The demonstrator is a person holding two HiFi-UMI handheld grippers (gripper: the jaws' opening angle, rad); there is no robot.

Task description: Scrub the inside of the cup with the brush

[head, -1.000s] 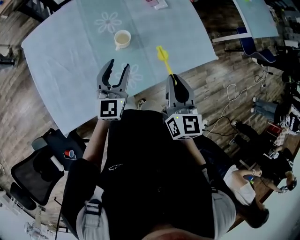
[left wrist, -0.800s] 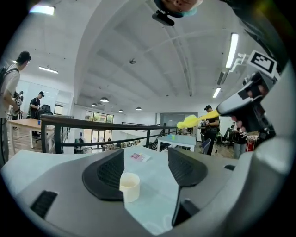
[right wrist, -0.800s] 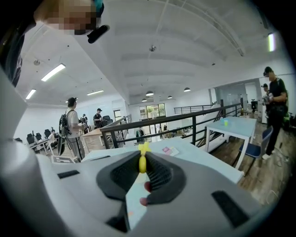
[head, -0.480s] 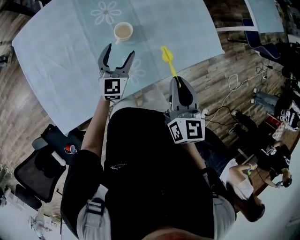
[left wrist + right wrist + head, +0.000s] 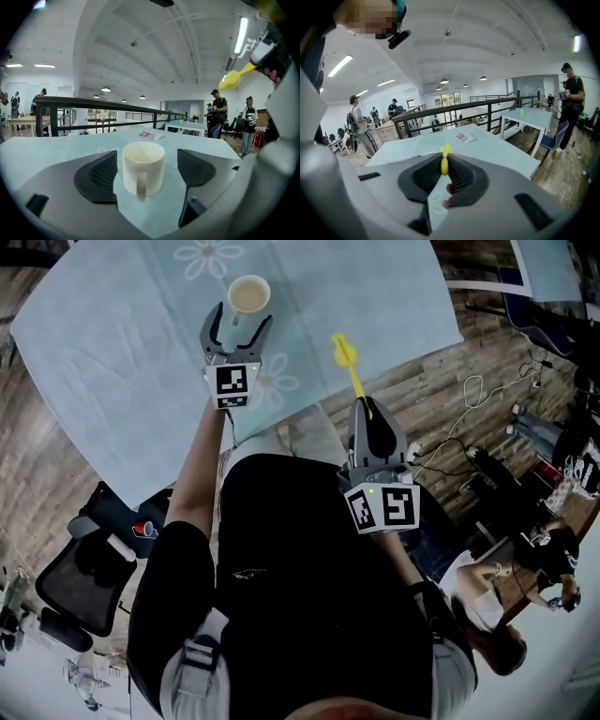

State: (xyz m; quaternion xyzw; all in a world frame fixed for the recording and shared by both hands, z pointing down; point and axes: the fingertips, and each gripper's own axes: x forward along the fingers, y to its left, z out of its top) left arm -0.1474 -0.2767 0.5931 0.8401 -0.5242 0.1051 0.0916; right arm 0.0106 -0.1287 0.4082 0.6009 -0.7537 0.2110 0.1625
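Head view: the outstretched left gripper [image 5: 238,321], jaws just opened wide, brackets the cream ceramic cup [image 5: 248,294] untouched; the right gripper [image 5: 369,420] pinches the yellow plastic brush [image 5: 348,358].

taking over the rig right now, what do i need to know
Left gripper: open, jaws just been opening; the cup stands upright on the table between them, pads not touching it, handle facing the gripper.
Right gripper: shut on the yellow brush by its handle, head held in the air to the cup's right.
Done: brush in hand, cup lined up.
Left: grip the cup, put the brush inside, scrub.
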